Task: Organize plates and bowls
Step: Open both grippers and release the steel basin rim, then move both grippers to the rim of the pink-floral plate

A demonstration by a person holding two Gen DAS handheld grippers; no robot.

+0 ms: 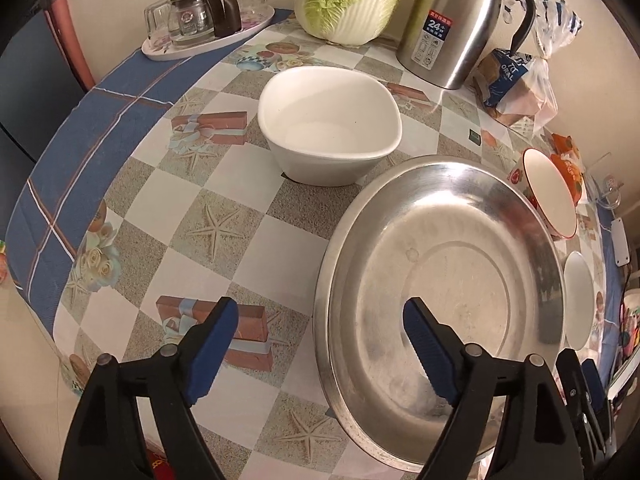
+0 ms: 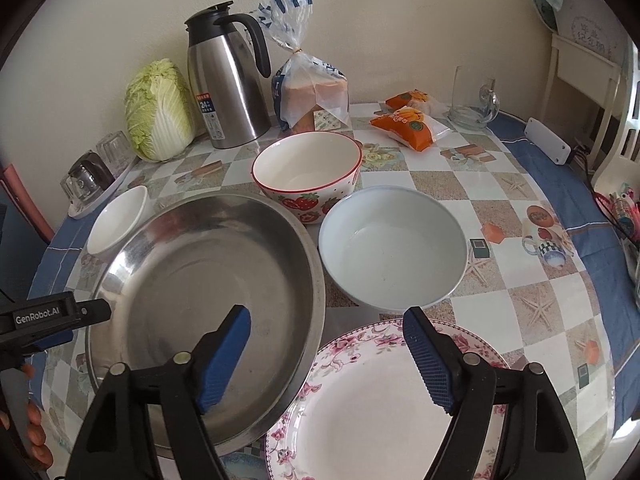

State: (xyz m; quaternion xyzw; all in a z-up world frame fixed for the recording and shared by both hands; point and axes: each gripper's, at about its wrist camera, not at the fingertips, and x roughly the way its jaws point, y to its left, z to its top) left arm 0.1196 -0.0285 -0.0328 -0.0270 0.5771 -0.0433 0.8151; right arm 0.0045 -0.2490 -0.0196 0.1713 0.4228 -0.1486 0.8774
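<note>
A wide steel plate [image 1: 440,264] lies on the table; it also shows in the right wrist view [image 2: 200,292]. My left gripper [image 1: 320,344] is open, its right finger over the steel plate, its left finger over the tablecloth. A white squarish bowl [image 1: 328,128] stands beyond it, seen also in the right wrist view [image 2: 118,218]. My right gripper [image 2: 326,352] is open, straddling the steel plate's rim and a floral plate [image 2: 380,408]. A pale blue bowl [image 2: 394,248] and a strawberry bowl [image 2: 308,172] stand beyond. The left gripper [image 2: 56,320] shows at the left.
A steel thermos jug [image 2: 228,80], a cabbage [image 2: 158,110], bagged bread [image 2: 312,92], orange snack packs [image 2: 408,124] and a glass mug [image 2: 474,100] stand along the back. A tray with a glass pot and cups [image 1: 204,16] sits at the far left.
</note>
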